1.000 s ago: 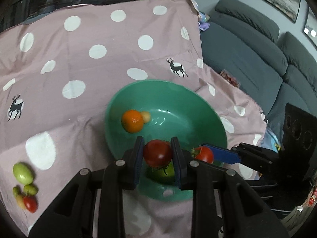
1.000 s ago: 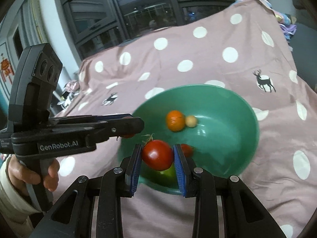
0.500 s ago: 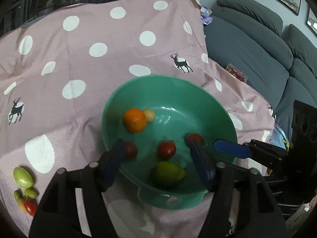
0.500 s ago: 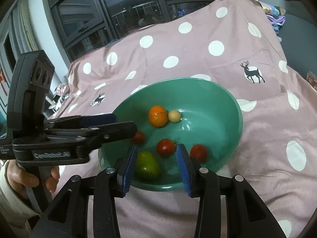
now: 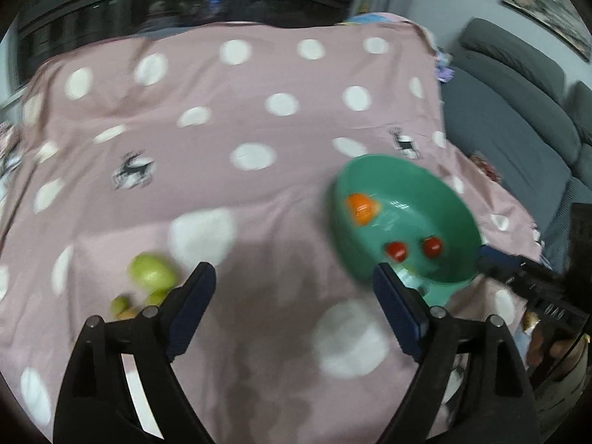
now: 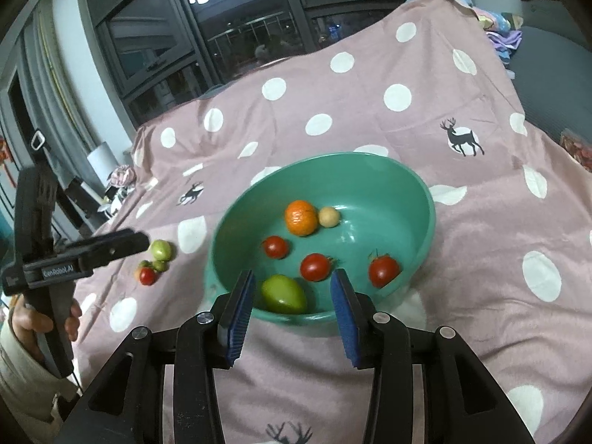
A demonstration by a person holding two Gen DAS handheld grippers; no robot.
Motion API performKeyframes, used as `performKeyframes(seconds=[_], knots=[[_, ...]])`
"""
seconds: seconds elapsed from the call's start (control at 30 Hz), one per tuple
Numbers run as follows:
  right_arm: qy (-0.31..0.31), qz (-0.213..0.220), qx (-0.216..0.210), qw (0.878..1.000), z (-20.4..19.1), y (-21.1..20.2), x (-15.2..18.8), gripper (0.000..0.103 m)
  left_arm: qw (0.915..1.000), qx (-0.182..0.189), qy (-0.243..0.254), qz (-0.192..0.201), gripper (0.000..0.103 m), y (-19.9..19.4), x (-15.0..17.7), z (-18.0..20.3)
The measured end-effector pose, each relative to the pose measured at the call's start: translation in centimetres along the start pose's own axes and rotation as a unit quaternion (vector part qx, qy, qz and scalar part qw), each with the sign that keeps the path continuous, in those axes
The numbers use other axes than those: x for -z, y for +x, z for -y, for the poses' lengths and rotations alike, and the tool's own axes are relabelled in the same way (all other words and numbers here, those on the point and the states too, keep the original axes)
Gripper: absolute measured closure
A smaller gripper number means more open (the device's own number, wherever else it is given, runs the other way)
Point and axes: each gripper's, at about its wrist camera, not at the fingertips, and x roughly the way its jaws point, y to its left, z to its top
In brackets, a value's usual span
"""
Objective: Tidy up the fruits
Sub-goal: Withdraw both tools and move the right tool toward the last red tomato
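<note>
The green bowl sits on the counter, which is covered by a pink cloth with white dots. In the bowl lie an orange, a small tan ball of fruit, three red tomatoes and a green mango.

The right tongs are let go, with nothing in them, just over the near rim of the bowl.

The left tongs are opening wide and hold nothing; only cloth shows between them. That view is blurry. A few more fruits lie on the cloth left of the bowl: a green one, a small red one and some tiny ones too small to name. In the left view, one of the tongs' arms hides part of this little pile.

A hand grips the left tool's handle, partly cut off at the picture's edge.
</note>
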Motion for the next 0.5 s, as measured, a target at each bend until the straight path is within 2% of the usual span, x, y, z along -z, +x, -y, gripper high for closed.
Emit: performKeyframes(seconds=[0.2, 0.37, 0.5], knots=[[-0.021, -0.003, -0.019, 1.0, -2.3, -0.5, 0.3, 0.06, 0.998, -0.051, -0.035, -0.014, 0.016, -2.9, 3.9, -3.9], [-0.046, -0.018, -0.036, 0.998, -4.9, -0.2, 0.7, 0.06, 0.9962, -0.07, -0.045, -0.027, 0.016, -4.6, 6.7, -5.5], [-0.059, -0.035, -0.047, 0.996, -6.8, 0.5, 1.2, 0.06, 0.9955, -0.068, -0.058, -0.031, 0.016, -5.4, 8.2, -6.6]])
